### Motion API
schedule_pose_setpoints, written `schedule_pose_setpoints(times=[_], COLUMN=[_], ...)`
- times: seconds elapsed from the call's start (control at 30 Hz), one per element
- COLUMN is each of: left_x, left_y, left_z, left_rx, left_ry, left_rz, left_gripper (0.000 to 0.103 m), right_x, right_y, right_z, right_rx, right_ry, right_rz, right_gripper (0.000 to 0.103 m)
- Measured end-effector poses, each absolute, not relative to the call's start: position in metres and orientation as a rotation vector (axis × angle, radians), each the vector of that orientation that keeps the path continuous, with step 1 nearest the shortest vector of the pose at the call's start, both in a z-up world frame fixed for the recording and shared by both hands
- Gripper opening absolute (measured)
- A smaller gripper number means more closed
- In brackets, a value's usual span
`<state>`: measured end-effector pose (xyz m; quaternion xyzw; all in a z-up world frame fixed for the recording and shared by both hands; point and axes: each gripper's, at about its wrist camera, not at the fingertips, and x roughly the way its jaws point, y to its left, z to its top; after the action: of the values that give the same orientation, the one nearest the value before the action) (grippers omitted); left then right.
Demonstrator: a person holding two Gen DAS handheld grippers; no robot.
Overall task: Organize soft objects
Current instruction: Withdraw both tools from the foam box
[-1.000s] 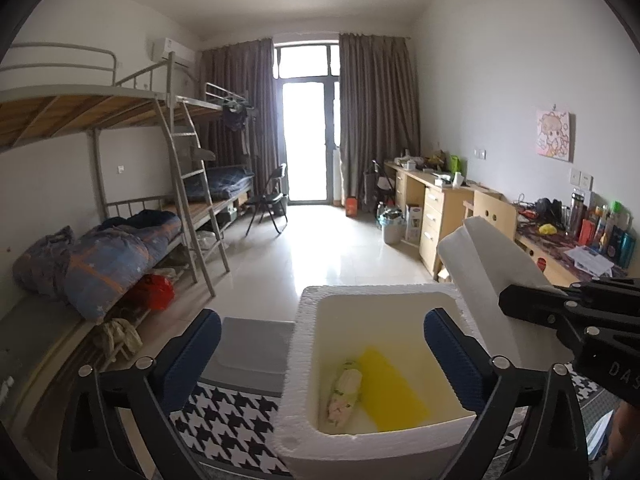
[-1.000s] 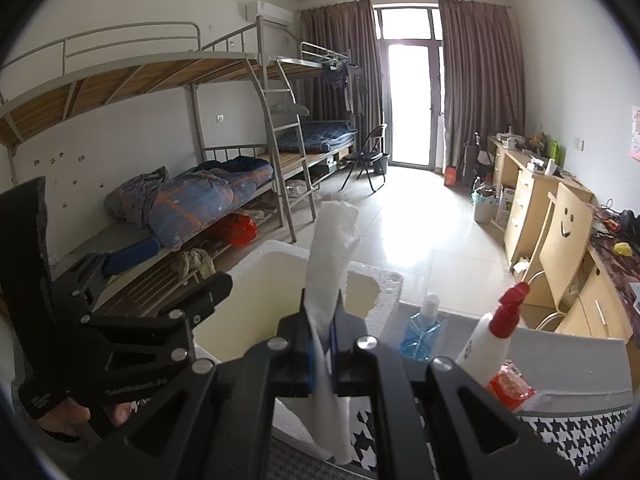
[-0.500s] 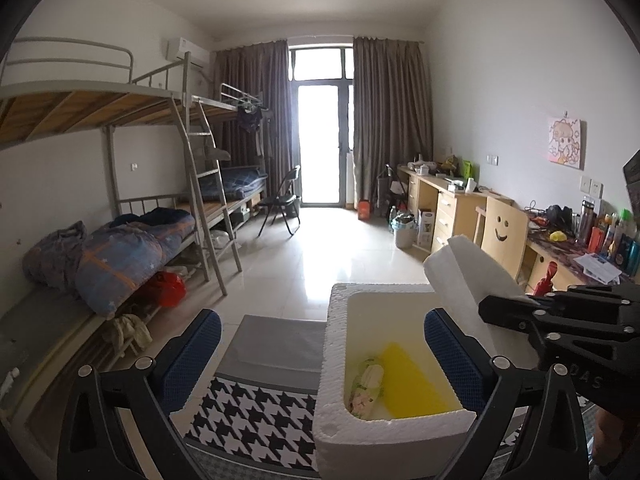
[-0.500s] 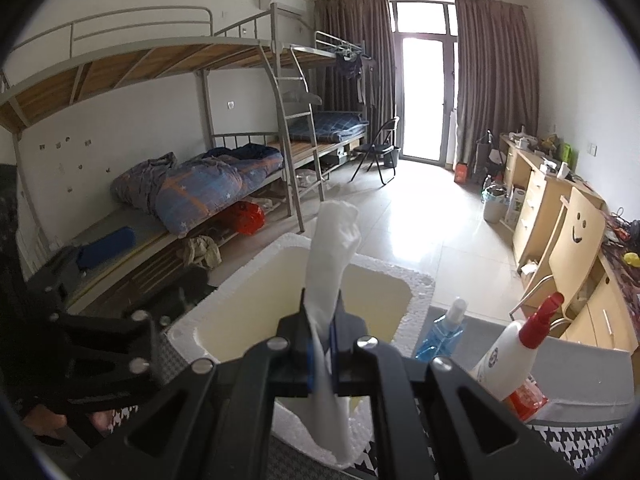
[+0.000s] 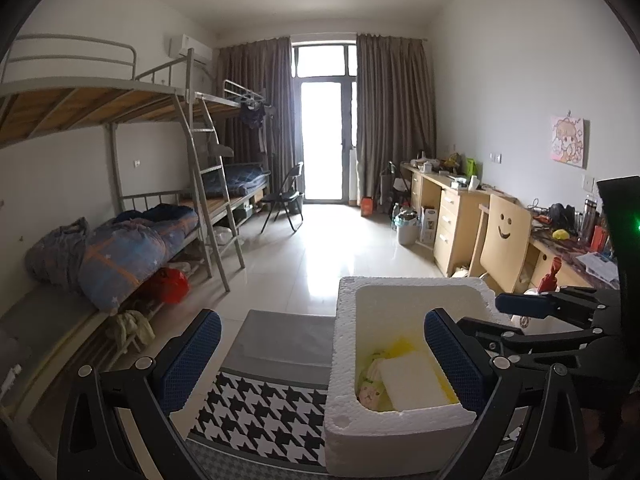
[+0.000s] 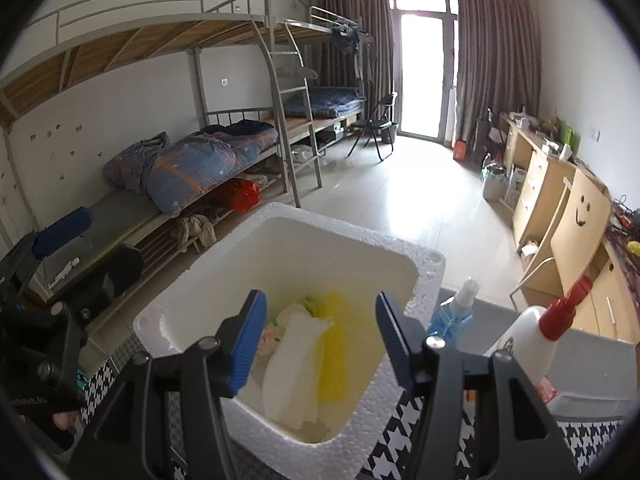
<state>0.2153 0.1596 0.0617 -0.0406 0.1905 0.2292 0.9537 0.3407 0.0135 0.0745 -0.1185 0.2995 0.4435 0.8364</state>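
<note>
A white foam box [image 5: 348,364] [image 6: 224,280] stands on a houndstooth cloth. Inside lie a white folded towel [image 5: 412,380] [image 6: 294,364], a yellow cloth [image 5: 400,346] [image 6: 340,344] and a small floral soft item [image 5: 370,384] [image 6: 266,336]. My right gripper [image 6: 320,340] is open and empty just above the box, over the towel; it shows in the left wrist view [image 5: 560,316] at the box's right. My left gripper [image 5: 320,356] is open and empty, left of the box's near side.
A blue spray bottle [image 6: 454,312] and a white bottle with a red nozzle [image 6: 532,332] stand right of the box. A grey mat [image 5: 280,344] lies beyond the houndstooth cloth [image 5: 264,416]. Bunk beds [image 5: 120,240] stand left, desks [image 5: 460,216] right.
My right gripper opened and let go of the white towel, which now lies in the foam box. The left gripper shifted left, so the box sits further right in its view.
</note>
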Motion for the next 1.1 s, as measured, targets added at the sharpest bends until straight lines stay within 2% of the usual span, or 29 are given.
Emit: schedule_pose_setpoints(times=[0.1,0.17,0.23,0.33,0.77,1.1], left_x=[0.214,0.212,0.211,0.207,0.191,0.183], left_y=[0.158,0.156,0.156,0.153,0.134,0.116], left_z=[0.063,0.064,0.065,0.068,0.076,0.080], left_rx=[-0.080,-0.082,-0.080,-0.082,-0.082,-0.070], left_ry=[0.386,0.385,0.387,0.380,0.372,0.360], left_rz=[0.469,0.466,0.464,0.460,0.416,0.387], left_gripper=[0.102,0.102,0.102,0.102,0.102,0.102], right_x=[0.338,0.335,0.332,0.329,0.307,0.299], right_y=[0.010,0.006,0.003,-0.003,-0.033,-0.060], right_z=[0.081,0.086,0.089,0.094,0.106,0.104], right_rx=[-0.248,-0.237,-0.223,-0.197,-0.191,-0.149], right_ry=[0.619,0.605,0.590,0.577,0.488,0.495], right_rz=[0.924,0.924,0.917,0.909,0.823,0.799], right_gripper=[0.064,0.077,0.084,0.088,0.089,0.089])
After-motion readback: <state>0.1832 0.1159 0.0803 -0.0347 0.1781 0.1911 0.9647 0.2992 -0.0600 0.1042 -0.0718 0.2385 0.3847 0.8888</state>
